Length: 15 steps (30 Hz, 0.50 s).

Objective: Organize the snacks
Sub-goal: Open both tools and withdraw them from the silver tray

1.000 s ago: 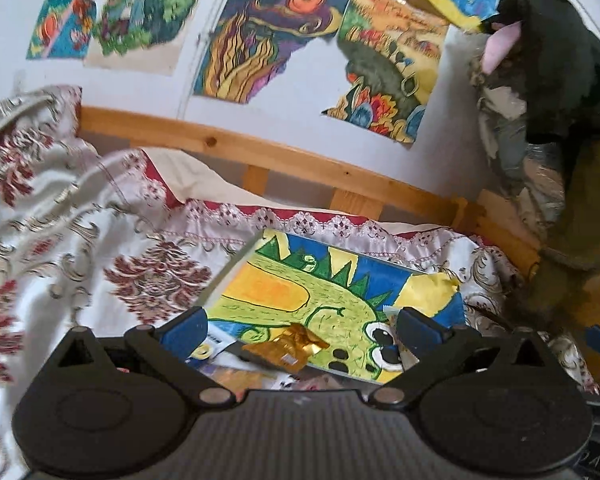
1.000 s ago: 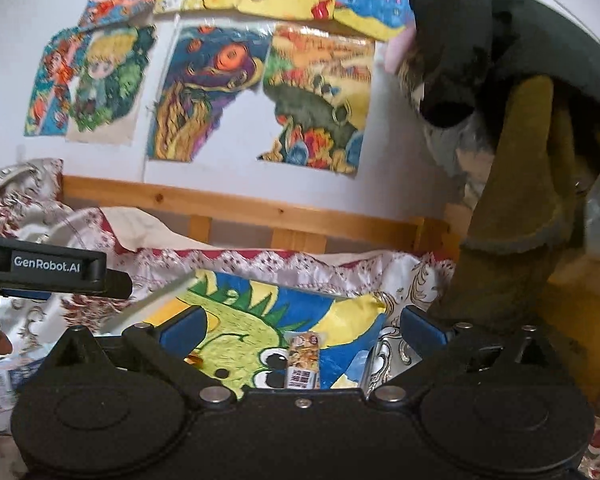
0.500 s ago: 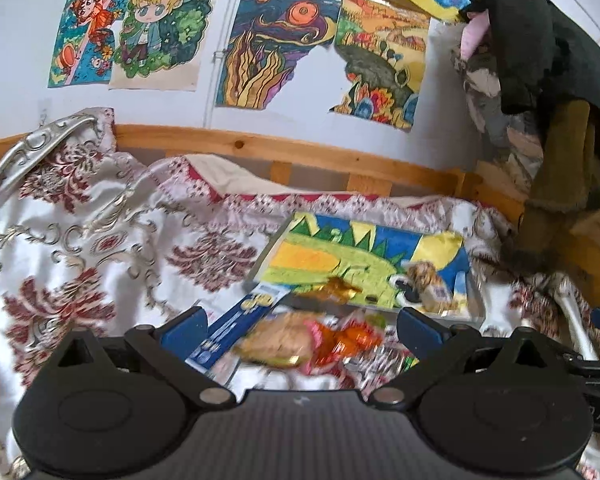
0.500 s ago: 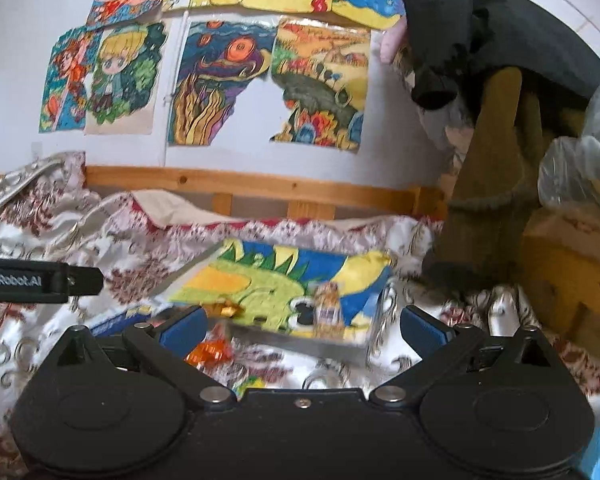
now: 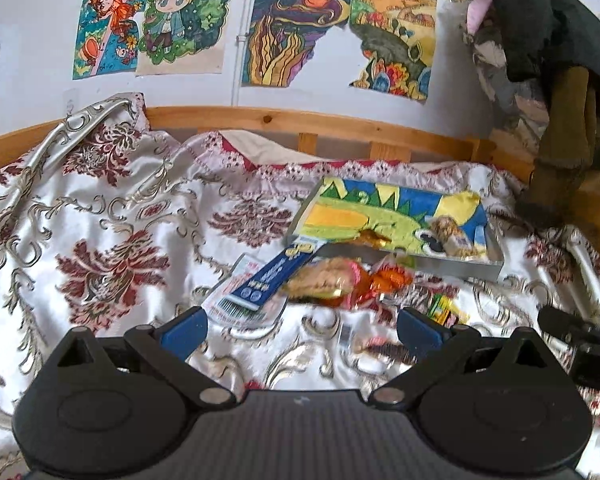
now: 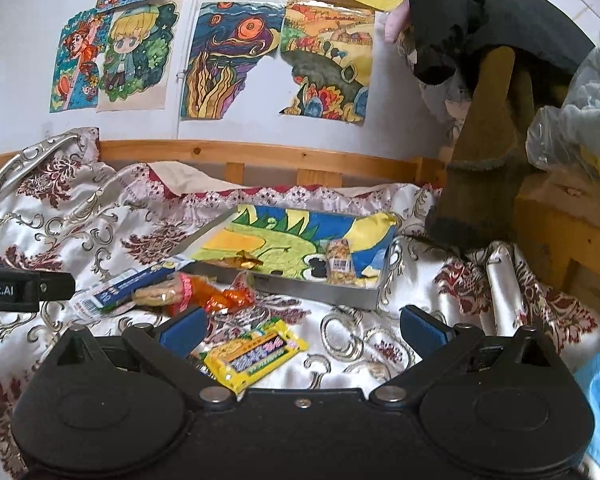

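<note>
A shallow metal tray with a green dinosaur picture (image 5: 388, 216) (image 6: 300, 236) lies on the bed. A gold-wrapped sweet (image 5: 374, 237) (image 6: 246, 259) and a small snack bar (image 5: 454, 236) (image 6: 338, 266) lie in it. In front of the tray lie a blue packet (image 5: 272, 276) (image 6: 136, 282), a biscuit pack (image 5: 320, 280) (image 6: 160, 296), an orange wrapper (image 5: 388, 278) (image 6: 220, 298) and a yellow candy pack (image 6: 256, 354). My left gripper (image 5: 302, 326) is open and empty above the bedspread. My right gripper (image 6: 302, 326) is open and empty over the yellow pack.
The bed has a shiny red-and-silver patterned cover (image 5: 112, 248) and a wooden rail (image 5: 300, 122) along the wall. Drawings hang on the wall (image 6: 228, 60). Dark clothes (image 6: 488, 128) and a plastic bag (image 6: 580, 108) are piled at the right. The left gripper's body (image 6: 16, 286) shows in the right view.
Both grippers have pulled back and up from the tray. The loose snacks in front of the tray have come into view. Both stay open and empty.
</note>
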{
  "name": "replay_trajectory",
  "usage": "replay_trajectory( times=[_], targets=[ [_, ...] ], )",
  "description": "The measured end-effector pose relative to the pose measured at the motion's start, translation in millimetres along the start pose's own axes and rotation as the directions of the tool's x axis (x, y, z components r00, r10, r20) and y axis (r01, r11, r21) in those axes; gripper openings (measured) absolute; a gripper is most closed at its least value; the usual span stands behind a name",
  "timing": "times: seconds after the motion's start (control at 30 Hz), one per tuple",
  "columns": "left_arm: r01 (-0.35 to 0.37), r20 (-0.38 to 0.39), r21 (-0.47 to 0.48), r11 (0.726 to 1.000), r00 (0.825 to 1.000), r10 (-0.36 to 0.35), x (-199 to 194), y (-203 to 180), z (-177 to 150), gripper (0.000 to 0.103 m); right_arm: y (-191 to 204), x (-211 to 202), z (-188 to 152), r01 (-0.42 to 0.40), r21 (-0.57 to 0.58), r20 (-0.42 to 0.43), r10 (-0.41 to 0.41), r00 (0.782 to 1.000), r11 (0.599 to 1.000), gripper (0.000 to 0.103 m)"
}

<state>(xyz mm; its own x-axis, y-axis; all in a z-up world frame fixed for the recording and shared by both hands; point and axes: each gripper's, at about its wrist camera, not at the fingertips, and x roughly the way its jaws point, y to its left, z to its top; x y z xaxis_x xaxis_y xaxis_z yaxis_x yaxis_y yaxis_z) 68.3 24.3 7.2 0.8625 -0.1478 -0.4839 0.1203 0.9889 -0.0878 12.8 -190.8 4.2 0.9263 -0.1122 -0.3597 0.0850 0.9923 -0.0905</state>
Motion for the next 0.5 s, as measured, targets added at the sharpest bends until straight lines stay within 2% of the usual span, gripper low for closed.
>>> replay_trajectory(
  times=[0.23, 0.5],
  targets=[
    [-0.002, -0.046, 0.016, 1.000, 0.999, 0.003, -1, 0, -14, 0.103, 0, -5, -7, -0.012, 0.014, -0.018, 0.012, 1.000, 1.000, 0.102],
    [-0.006, -0.054, 0.047, 0.999, 0.999, 0.009, 2, -4, -20, 0.103, -4, -1, -13, -0.014, 0.045, -0.052, 0.016, 0.998, 0.999, 0.102]
  ],
)
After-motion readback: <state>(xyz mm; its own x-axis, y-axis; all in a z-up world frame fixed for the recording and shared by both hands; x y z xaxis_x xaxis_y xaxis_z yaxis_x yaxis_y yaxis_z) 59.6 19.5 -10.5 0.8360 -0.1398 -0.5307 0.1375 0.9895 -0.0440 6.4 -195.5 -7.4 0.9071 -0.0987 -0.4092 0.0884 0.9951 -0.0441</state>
